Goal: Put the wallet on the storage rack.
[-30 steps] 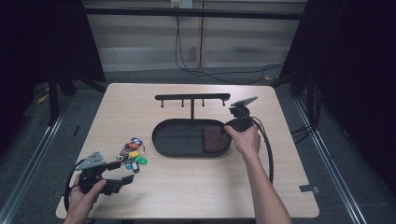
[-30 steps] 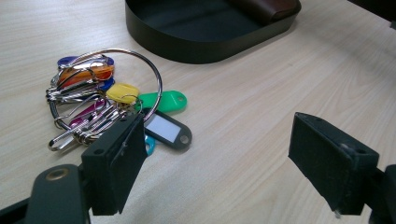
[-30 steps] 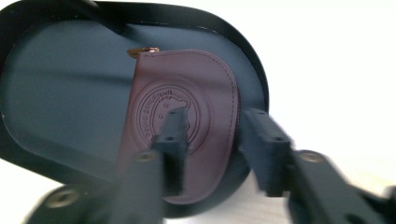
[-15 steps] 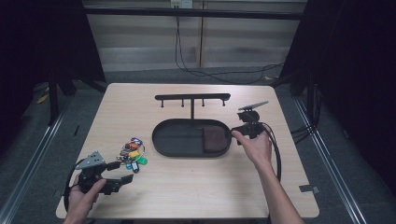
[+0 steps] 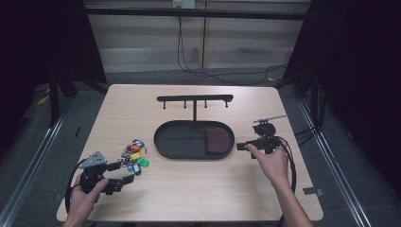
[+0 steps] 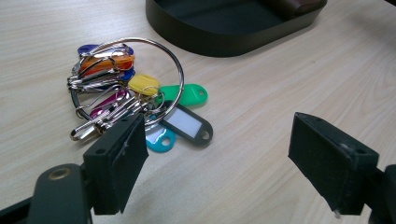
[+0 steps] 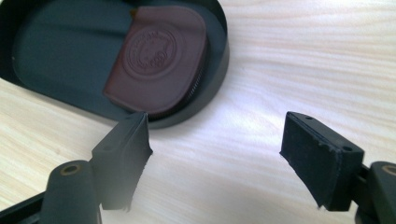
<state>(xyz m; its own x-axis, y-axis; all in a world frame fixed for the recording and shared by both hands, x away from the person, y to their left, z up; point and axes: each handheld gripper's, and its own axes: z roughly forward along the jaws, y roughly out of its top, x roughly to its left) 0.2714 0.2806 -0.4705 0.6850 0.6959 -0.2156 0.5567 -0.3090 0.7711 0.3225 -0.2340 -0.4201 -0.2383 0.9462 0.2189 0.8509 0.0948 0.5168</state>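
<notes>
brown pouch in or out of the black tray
In. The brown pouch lies flat at one end of the black tray, inside its rim; the right tongs are open, apart from it.

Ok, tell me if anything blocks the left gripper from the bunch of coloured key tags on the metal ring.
Nothing visible does: the open left gripper faces the key bunch across bare wooden table.

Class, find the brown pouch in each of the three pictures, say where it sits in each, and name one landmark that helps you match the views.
High view: the brown pouch lies in the right end of the black oval tray, near the picture's centre.
Left gripper view: just a brown sliver at the top edge, inside the tray's far end.
Right gripper view: upper centre-left, embossed face up, in the tray's rounded end.
Shared landmark: the tray's black rim.
</notes>
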